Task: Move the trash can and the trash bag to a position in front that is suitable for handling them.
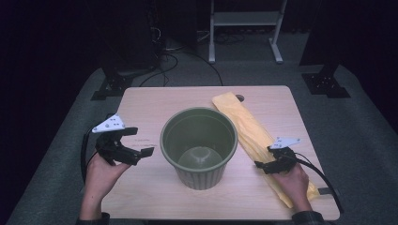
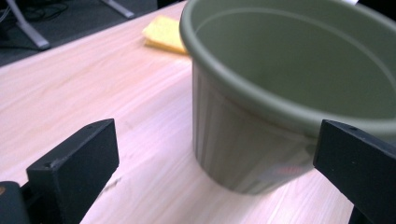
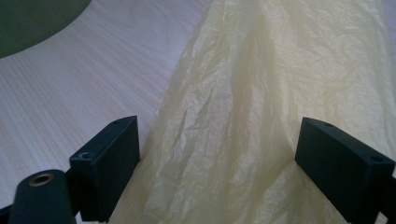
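- Centrally on surface point(image 1: 155, 101): green pot point(image 1: 199, 146), upright.
- Left tool point(image 1: 137, 142) open, empty, just beside pot.
- Right tool point(image 1: 268, 159) open, over yellow bag point(image 1: 244, 124) lying right of pot.

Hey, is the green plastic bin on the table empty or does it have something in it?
Empty: the green ribbed plastic bin stands upright, and the high view shows its bare bottom.
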Available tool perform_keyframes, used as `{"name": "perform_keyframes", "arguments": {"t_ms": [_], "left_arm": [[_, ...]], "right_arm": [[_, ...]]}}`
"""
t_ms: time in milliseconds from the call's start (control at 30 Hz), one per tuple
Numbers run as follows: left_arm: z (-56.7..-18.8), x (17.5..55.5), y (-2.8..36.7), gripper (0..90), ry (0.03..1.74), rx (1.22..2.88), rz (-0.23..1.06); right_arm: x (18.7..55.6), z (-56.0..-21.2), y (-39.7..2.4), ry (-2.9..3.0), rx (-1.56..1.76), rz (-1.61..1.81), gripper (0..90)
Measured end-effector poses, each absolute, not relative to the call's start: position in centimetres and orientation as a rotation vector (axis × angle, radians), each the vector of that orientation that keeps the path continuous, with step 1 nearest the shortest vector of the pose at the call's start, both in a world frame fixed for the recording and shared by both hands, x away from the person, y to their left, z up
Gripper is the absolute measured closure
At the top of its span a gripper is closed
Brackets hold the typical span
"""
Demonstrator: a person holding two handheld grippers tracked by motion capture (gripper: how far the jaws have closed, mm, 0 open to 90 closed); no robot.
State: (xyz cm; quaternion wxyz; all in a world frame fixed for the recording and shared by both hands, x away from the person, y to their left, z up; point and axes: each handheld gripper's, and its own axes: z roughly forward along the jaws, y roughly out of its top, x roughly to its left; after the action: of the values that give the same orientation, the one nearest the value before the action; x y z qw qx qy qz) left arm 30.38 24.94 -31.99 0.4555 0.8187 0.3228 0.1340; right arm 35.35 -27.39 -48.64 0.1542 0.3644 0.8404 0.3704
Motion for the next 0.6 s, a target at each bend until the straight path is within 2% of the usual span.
{"name": "perform_keyframes", "arguments": {"t_ms": [600], "left_arm": [[-39.2, 29.2, 24.5, 0.0, 0.849, 2.054, 0.363]], "right_arm": [[35.4, -48.6, -27.4, 2.409, 1.044, 1.061, 12.6]]}}
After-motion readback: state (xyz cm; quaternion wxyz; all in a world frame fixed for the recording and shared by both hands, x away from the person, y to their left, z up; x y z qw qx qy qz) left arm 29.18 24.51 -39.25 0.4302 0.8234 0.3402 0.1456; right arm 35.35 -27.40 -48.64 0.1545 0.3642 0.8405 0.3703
